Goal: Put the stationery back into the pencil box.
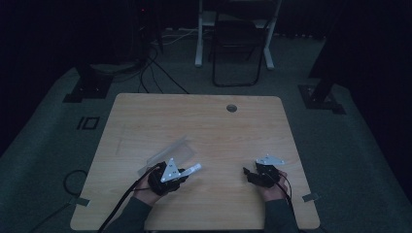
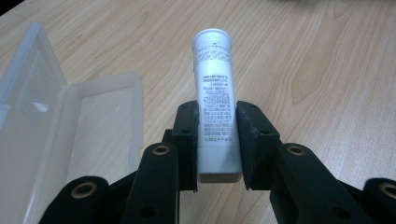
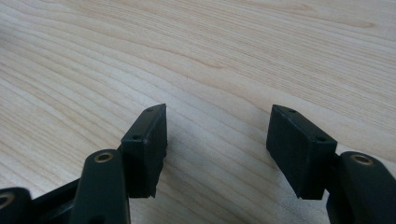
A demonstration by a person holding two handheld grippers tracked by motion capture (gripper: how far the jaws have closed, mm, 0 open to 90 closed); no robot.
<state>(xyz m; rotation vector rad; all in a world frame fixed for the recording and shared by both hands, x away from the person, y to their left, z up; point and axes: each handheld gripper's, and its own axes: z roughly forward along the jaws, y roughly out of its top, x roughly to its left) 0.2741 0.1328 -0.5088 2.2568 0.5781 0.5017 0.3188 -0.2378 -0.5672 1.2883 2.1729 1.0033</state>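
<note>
1. Left gripper (image 2: 218,140) is clamped on a white tube (image 2: 215,93). The pads press both flanks near the crimped flat end, and the round cap end sticks out past the tips toward 12 o'clock in the left gripper view.
2. In the high view the tube (image 1: 193,169) pokes out of the left gripper (image 1: 187,174) toward 3 o'clock, above the wooden table (image 1: 204,121), front-left area.
3. A clear plastic case (image 2: 51,121) lies open just beside the tube, at 9 o'clock from it in the left gripper view. In the high view the case (image 1: 167,154) sits at about 11 o'clock from the left gripper. I can't tell whether tube and case touch.
4. Right gripper (image 3: 217,135) has its jaws spread with nothing between them, only bare table under it. In the high view the right gripper (image 1: 252,175) sits well apart at 3 o'clock from the tube.
5. Handling, my read: a light, glossy plastic tube with a soft wall, so it will dent or ooze if squeezed hard. The skin looks slippery and the round body could roll if set down loose.
6. Grip point: the current hold near the crimp looks sound, being stiffer there and flat-sided. The long overhang means the cap end may swing, so keep moves slow.
7. Likely job is laying the tube in the case. Line its long axis up with the tray.
</note>
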